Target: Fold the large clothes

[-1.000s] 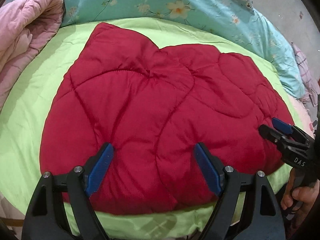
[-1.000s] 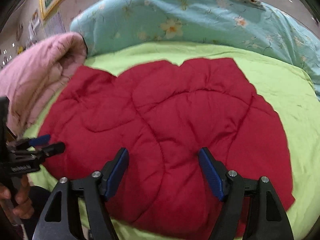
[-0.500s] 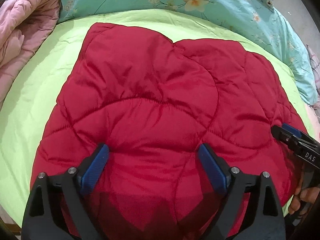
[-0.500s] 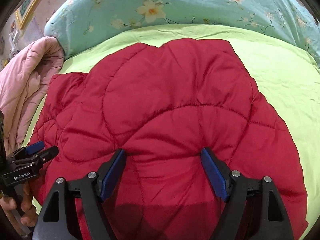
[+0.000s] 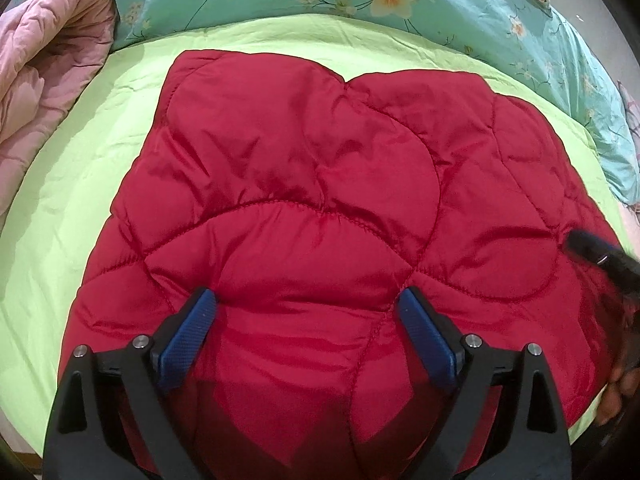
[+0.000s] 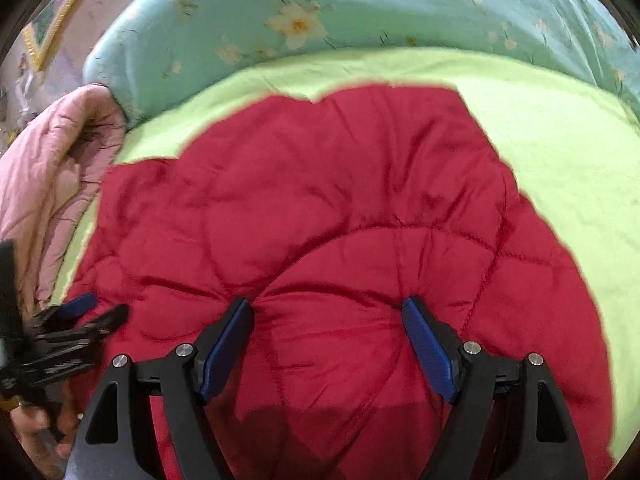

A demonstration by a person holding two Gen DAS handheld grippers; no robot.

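Observation:
A red quilted garment (image 5: 304,184) lies spread on the lime-green sheet (image 5: 72,184) and fills most of both views. My left gripper (image 5: 306,296) stands open wide, its blue fingertips (image 5: 204,300) resting on the near part of the red fabric, which bulges between them. My right gripper (image 6: 328,304) is open too, its tips down on the red garment (image 6: 320,184) further right. Each gripper shows at the edge of the other's view: the right gripper (image 5: 600,256) and the left gripper (image 6: 84,320). Neither pinches the cloth.
A pink quilted cover (image 5: 44,80) is bunched at the left of the bed. A teal floral duvet (image 5: 360,0) runs along the far side. A person's hand (image 6: 36,436) holds the left gripper's handle. A framed picture (image 6: 52,20) hangs on the wall.
Both grippers have moved forward and down over the red garment, which now fills more of each view. The left jaws have widened a little. The garment itself has not shifted.

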